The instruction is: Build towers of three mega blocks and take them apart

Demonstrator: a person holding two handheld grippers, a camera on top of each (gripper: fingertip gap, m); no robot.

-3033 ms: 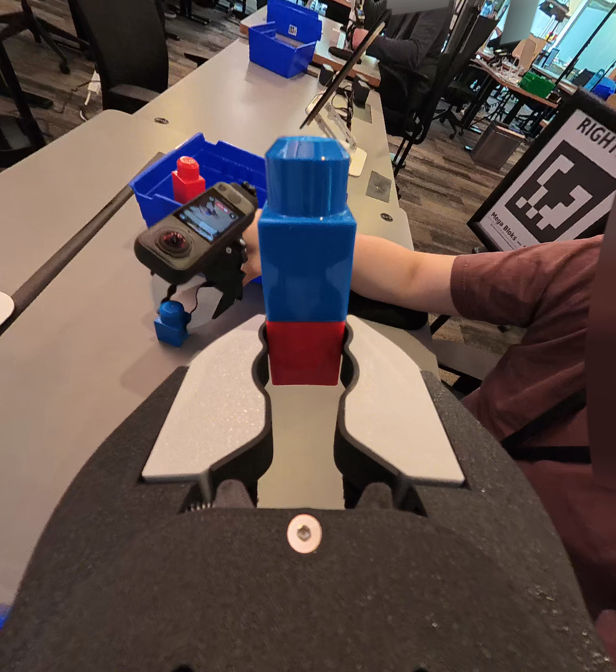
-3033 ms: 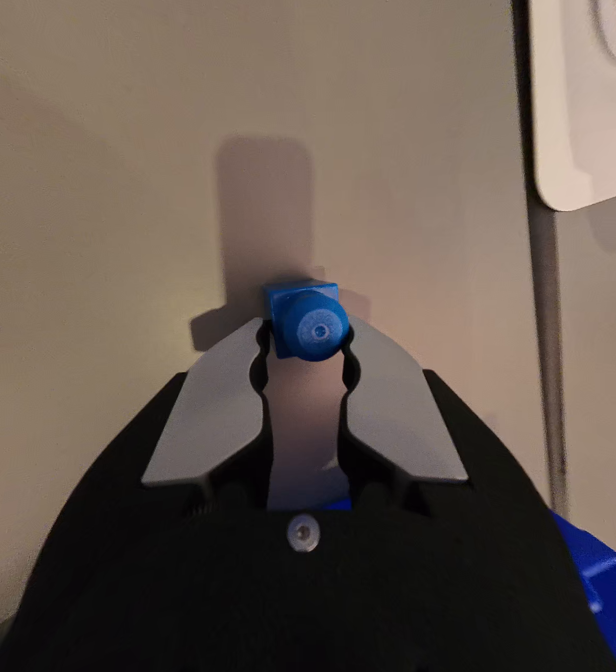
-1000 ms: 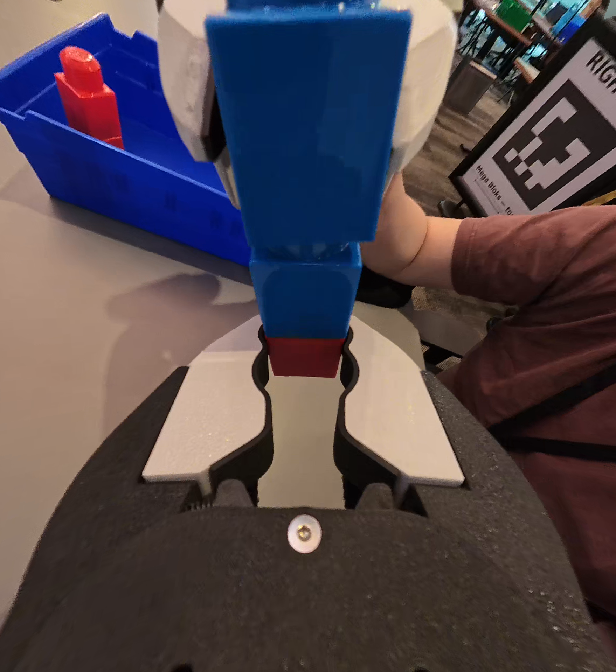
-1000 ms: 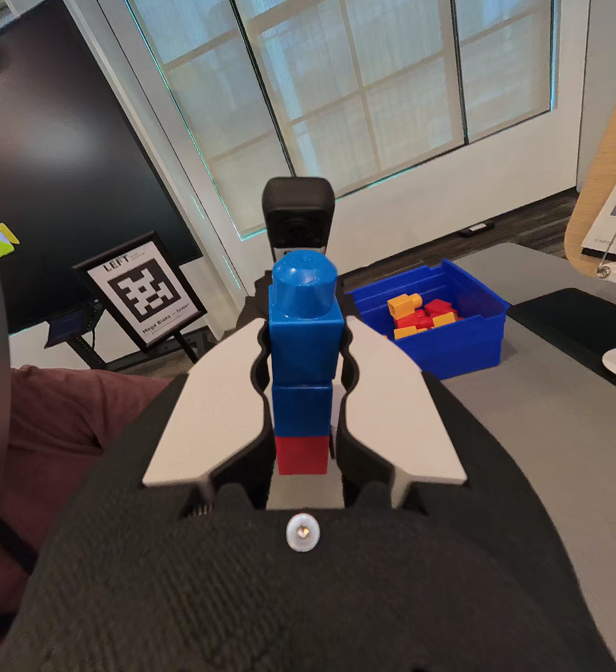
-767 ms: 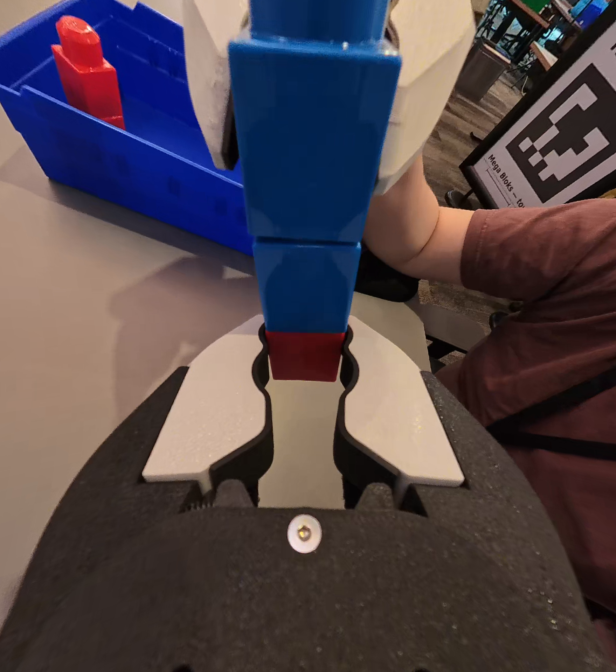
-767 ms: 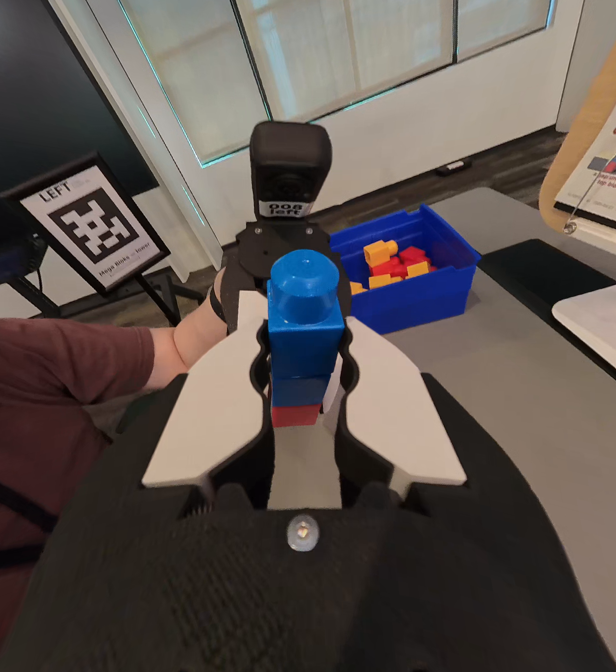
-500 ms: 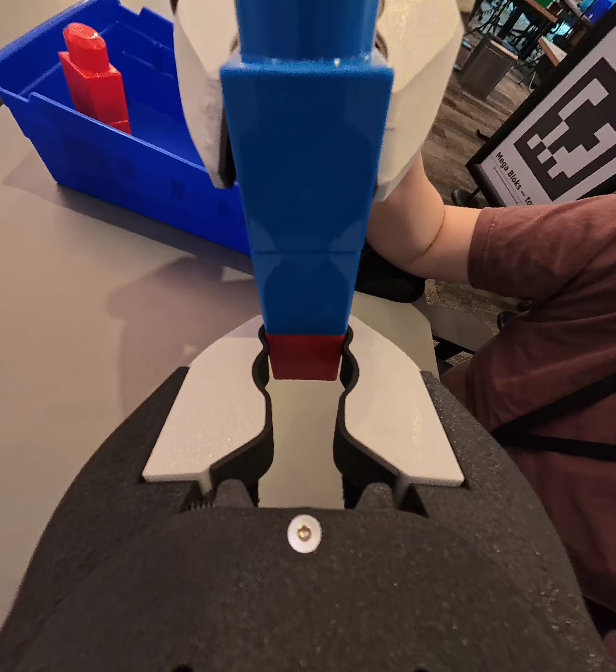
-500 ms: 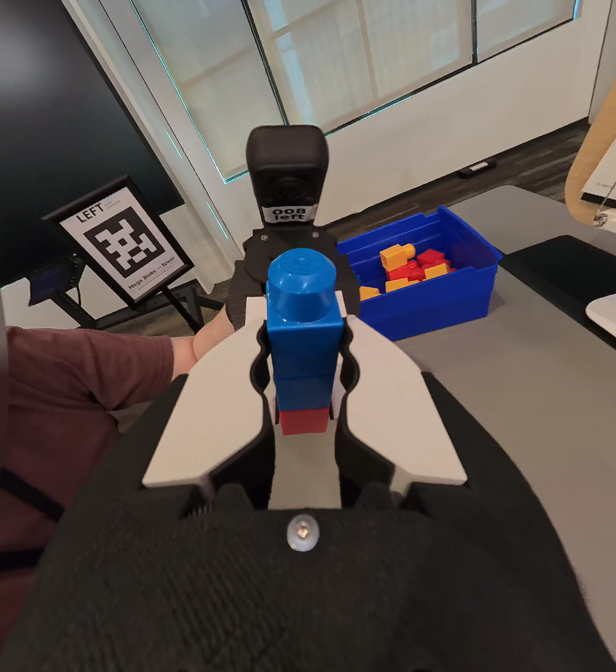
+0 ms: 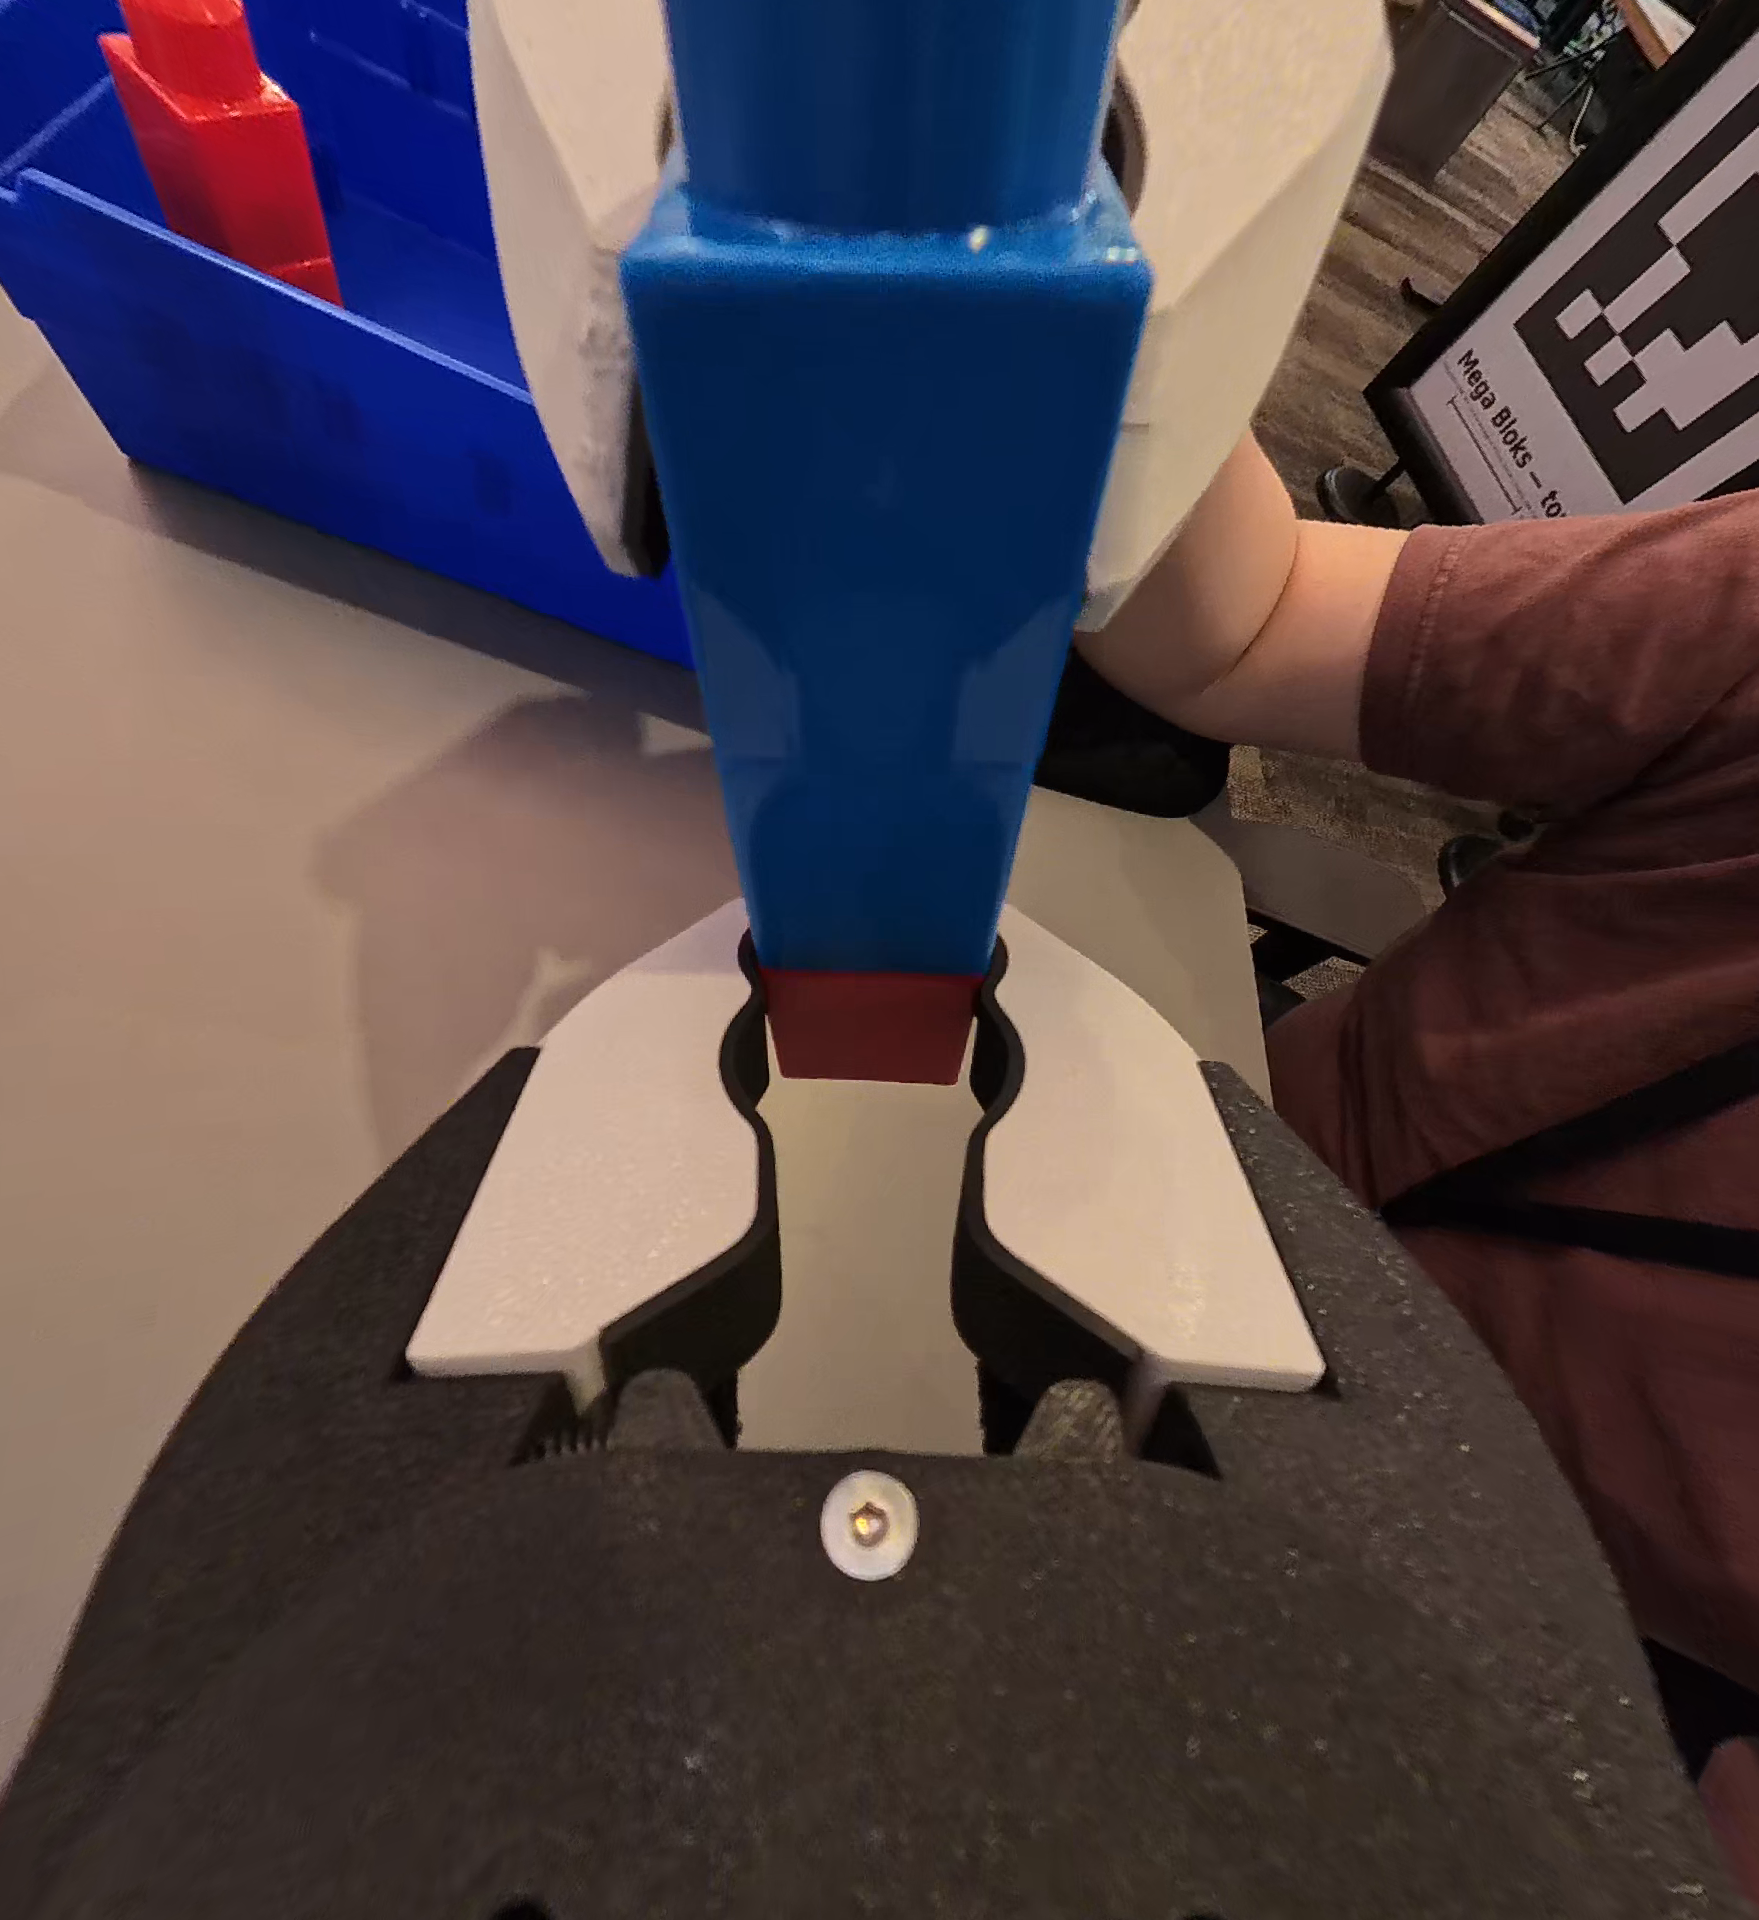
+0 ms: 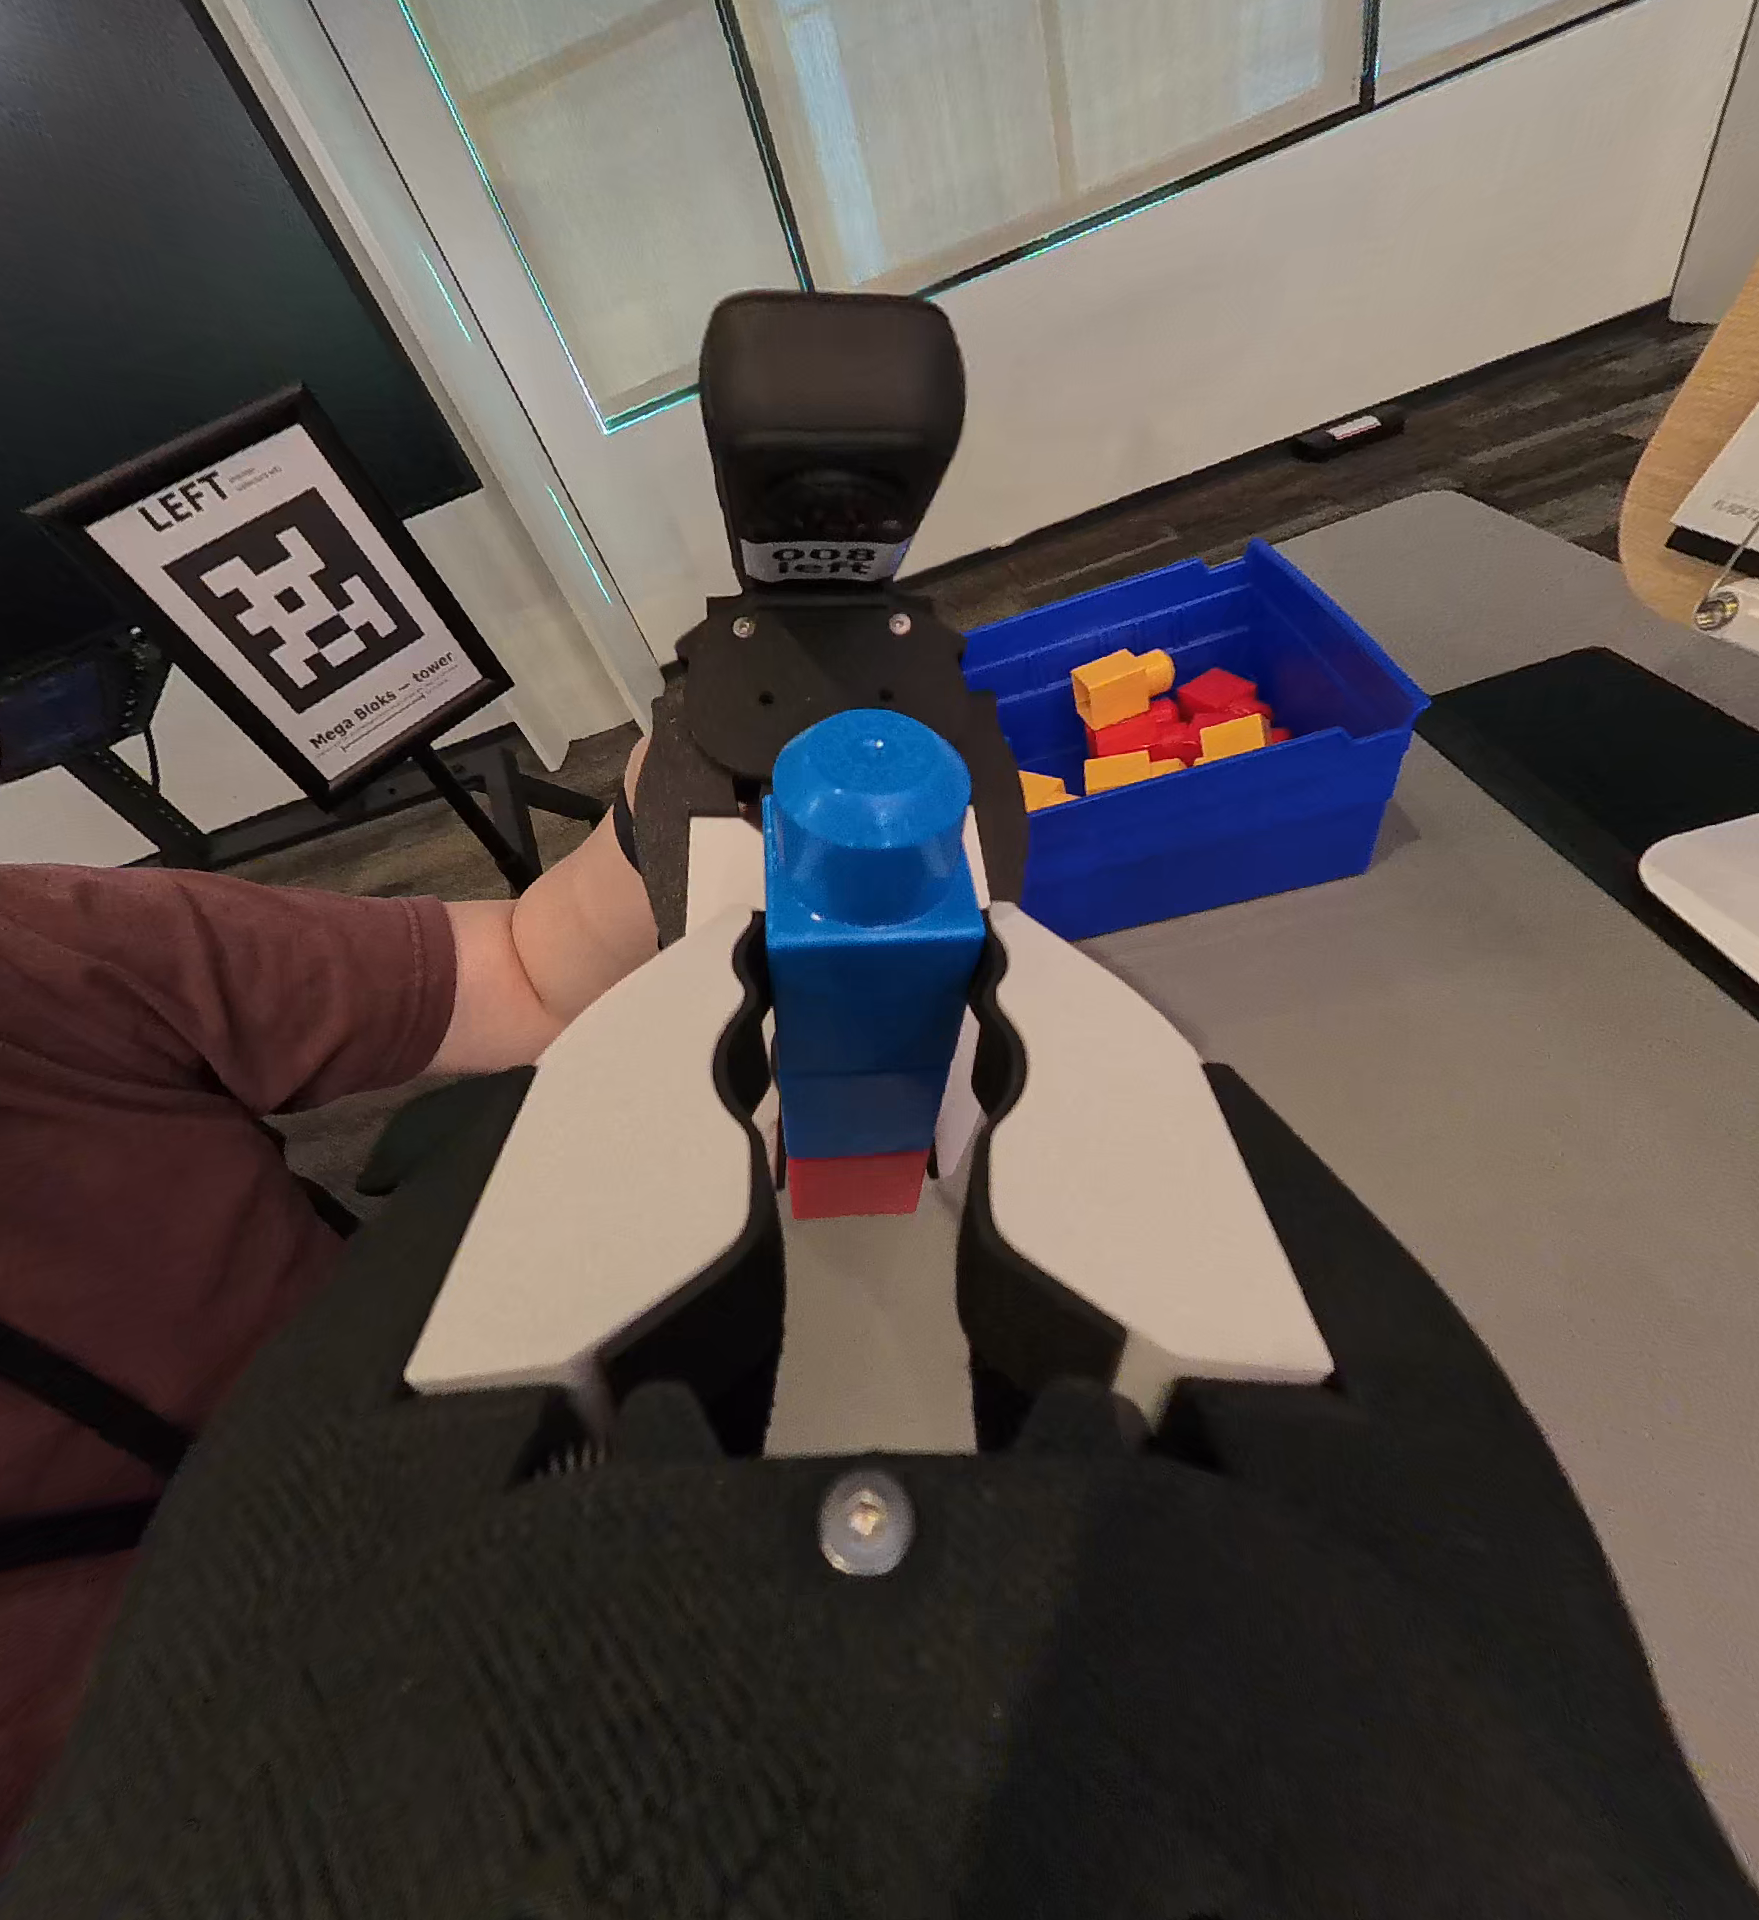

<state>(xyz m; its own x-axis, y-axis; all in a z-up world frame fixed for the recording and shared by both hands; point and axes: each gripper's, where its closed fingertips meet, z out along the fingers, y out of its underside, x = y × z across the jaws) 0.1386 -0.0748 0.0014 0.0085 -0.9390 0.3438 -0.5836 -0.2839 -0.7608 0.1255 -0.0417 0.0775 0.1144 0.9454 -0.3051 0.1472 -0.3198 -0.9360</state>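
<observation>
A three-block tower is held between both grippers above the grey table (image 9: 231, 935). My left gripper (image 9: 867, 1023) is shut on the red bottom block (image 9: 867, 1029). A blue middle block (image 9: 880, 831) sits on it, and a blue top block (image 9: 880, 447) on that. My right gripper (image 10: 870, 997) is shut on the blue top block (image 10: 870, 966), pads against its sides. Its white fingers (image 9: 542, 260) flank that block in the left wrist view. The middle blue block (image 10: 859, 1112) and the red block (image 10: 854, 1184) show below in the right wrist view.
A blue bin (image 9: 231, 364) holds a red block (image 9: 220, 187). Another blue bin (image 10: 1218, 831) holds several red and orange blocks (image 10: 1166, 717). Framed marker signs stand off the table (image 9: 1664, 260) (image 10: 283, 613). A person's arm (image 9: 1270, 623) and maroon sleeve are close by. Left tips to right tips: about 8 centimetres.
Three seconds ago the right gripper gripped a blue block on the table. It has since brought it onto the left gripper's two-block stack and pressed it down; the seam has closed.
</observation>
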